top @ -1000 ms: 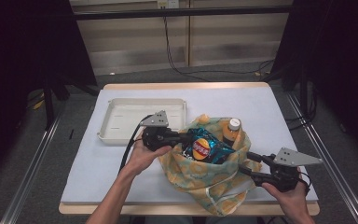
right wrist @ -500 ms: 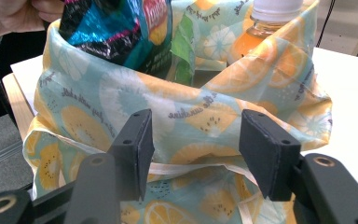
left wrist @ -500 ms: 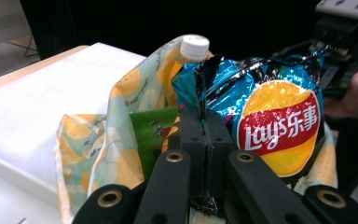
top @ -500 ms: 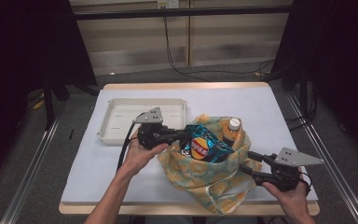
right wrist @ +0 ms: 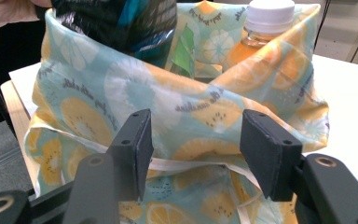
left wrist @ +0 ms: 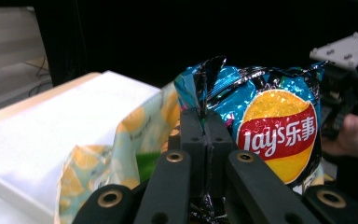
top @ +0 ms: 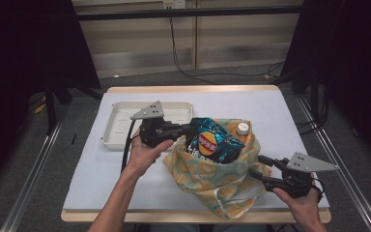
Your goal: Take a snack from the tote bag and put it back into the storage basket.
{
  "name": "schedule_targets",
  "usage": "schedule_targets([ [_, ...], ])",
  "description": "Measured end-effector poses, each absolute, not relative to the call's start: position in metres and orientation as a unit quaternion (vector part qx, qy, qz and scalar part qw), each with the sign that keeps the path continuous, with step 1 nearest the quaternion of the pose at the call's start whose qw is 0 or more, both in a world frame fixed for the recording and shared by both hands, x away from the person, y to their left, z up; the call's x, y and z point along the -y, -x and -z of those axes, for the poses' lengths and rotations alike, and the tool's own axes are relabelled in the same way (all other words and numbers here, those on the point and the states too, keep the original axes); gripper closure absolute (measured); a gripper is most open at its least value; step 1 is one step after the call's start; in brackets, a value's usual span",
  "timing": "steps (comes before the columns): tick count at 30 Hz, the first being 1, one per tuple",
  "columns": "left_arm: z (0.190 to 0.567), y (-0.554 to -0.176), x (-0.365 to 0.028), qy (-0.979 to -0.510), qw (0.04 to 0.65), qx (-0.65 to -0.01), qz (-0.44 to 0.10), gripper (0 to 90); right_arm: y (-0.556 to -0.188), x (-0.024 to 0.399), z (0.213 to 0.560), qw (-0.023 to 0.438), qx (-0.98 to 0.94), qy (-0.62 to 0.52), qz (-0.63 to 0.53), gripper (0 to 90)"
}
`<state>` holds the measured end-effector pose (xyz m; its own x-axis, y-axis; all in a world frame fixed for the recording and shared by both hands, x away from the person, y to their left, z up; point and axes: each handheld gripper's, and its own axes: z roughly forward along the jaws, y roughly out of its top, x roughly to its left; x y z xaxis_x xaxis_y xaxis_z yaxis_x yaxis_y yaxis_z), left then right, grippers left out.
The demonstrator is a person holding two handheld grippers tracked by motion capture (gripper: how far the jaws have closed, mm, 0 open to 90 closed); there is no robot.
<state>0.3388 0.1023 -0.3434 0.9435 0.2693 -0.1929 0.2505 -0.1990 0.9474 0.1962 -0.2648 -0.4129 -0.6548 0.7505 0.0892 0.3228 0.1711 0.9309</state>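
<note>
A blue Lay's chip bag (top: 213, 141) sticks up out of a cloth bag (top: 207, 181) printed with lemon slices. My left gripper (top: 186, 129) is shut on the chip bag's crimped left edge (left wrist: 204, 100), and the logo (left wrist: 279, 133) faces the left gripper view. An orange-drink bottle with a white cap (top: 242, 127) stands inside the cloth bag at its far right (right wrist: 266, 21). My right gripper (top: 260, 166) is at the cloth bag's right side, open, with the printed fabric (right wrist: 191, 116) just beyond its fingers (right wrist: 133, 142).
A white tray (top: 121, 123) lies at the table's left, just behind my left hand. Something green (right wrist: 184, 51) shows inside the cloth bag beside the bottle. The table's front edge (top: 174, 215) runs near both forearms.
My left gripper has drawn the chip bag up and a little left, so more of it stands above the cloth bag. The right gripper has stayed put.
</note>
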Motion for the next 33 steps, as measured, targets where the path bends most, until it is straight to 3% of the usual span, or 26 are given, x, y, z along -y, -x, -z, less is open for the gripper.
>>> schedule_targets([
  [24,0.284,-0.353,-0.095,-0.753,0.634,-0.175,-0.02,89.3,-0.194,0.266,0.411,0.207,-0.732,-0.361,-0.54,43.0],
  [33,0.267,-0.357,-0.097,-0.75,0.638,-0.172,-0.031,89.4,-0.191,0.268,0.408,0.209,-0.719,-0.355,-0.559,36.5],
])
